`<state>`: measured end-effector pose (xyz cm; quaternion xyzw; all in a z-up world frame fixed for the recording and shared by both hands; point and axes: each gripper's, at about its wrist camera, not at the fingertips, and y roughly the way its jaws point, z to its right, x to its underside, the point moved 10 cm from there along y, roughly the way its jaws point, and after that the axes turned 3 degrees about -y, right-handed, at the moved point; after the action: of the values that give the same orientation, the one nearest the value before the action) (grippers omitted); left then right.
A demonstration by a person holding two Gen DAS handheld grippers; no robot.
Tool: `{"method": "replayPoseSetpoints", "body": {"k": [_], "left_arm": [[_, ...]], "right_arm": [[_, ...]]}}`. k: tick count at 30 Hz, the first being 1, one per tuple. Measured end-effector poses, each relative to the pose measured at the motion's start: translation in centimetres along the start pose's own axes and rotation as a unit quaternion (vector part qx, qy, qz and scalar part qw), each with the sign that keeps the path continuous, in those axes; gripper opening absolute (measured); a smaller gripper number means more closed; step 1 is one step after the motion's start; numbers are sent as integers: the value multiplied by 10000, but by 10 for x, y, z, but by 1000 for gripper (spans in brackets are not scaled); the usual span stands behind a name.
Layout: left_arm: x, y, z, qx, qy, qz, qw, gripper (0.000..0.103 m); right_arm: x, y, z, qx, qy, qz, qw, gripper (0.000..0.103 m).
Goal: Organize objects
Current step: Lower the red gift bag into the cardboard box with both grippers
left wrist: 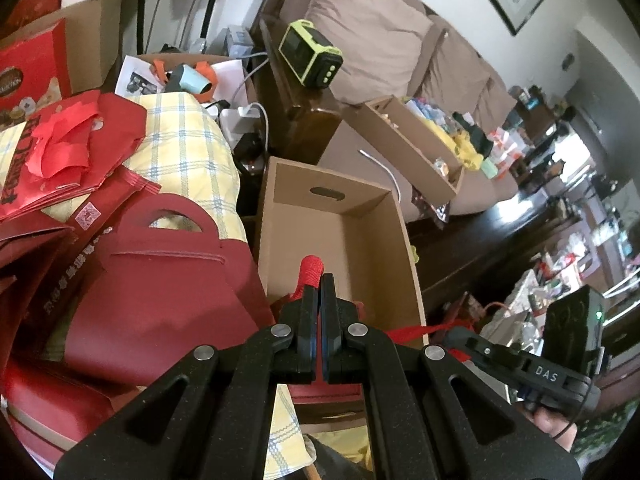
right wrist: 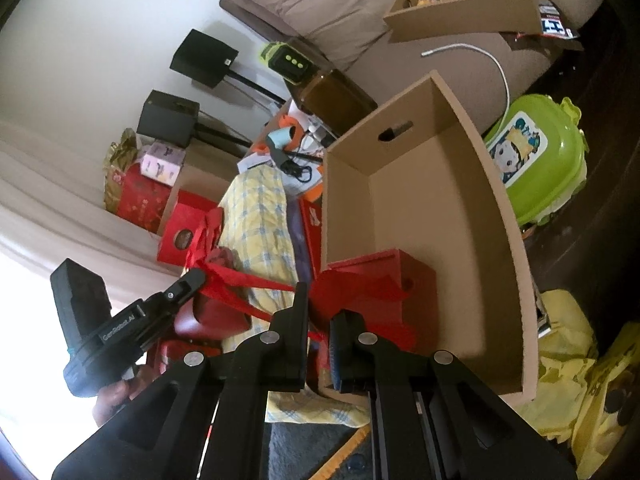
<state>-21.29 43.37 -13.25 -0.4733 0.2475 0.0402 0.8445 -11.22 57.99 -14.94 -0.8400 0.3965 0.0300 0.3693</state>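
An open brown cardboard box (left wrist: 280, 216) (right wrist: 500, 208) stands on the floor before the sofa. A red gift box (right wrist: 384, 276) with red ribbons lies inside its near end. My left gripper (left wrist: 319, 282) is shut on a red ribbon loop (left wrist: 311, 270) over the box's near edge. In the right wrist view the left gripper (right wrist: 198, 278) pulls a ribbon strand taut at the left. My right gripper (right wrist: 322, 308) is shut on the red ribbon (right wrist: 360, 292) on top of the gift box. In the left wrist view the right gripper (left wrist: 456, 336) sits at the lower right with ribbon at its tip.
Red gift bags (left wrist: 160, 272) and a yellow plaid cloth (left wrist: 188, 148) are piled left of the box. A second cardboard box (left wrist: 408, 148) (right wrist: 460, 12) with small items rests on the sofa. A green toy case (right wrist: 536, 160) and yellow bags (right wrist: 560, 360) lie to the right.
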Motion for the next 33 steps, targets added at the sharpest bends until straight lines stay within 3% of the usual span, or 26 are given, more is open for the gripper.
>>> {"method": "replayPoseSetpoints", "body": {"k": [17, 27, 30, 33], "left_arm": [[16, 8, 19, -164, 422, -157, 9989, 1], [38, 27, 46, -93, 809, -450, 9957, 1], [48, 33, 56, -5, 912, -657, 9937, 1], [59, 35, 69, 339, 827, -904, 9919, 1]], "right_arm": [[27, 35, 17, 78, 178, -408, 9990, 9], [56, 57, 61, 220, 649, -609, 9958, 9], [60, 60, 78, 367, 725, -621, 9948, 9], [65, 60, 98, 746, 785, -773, 9911, 9]]}}
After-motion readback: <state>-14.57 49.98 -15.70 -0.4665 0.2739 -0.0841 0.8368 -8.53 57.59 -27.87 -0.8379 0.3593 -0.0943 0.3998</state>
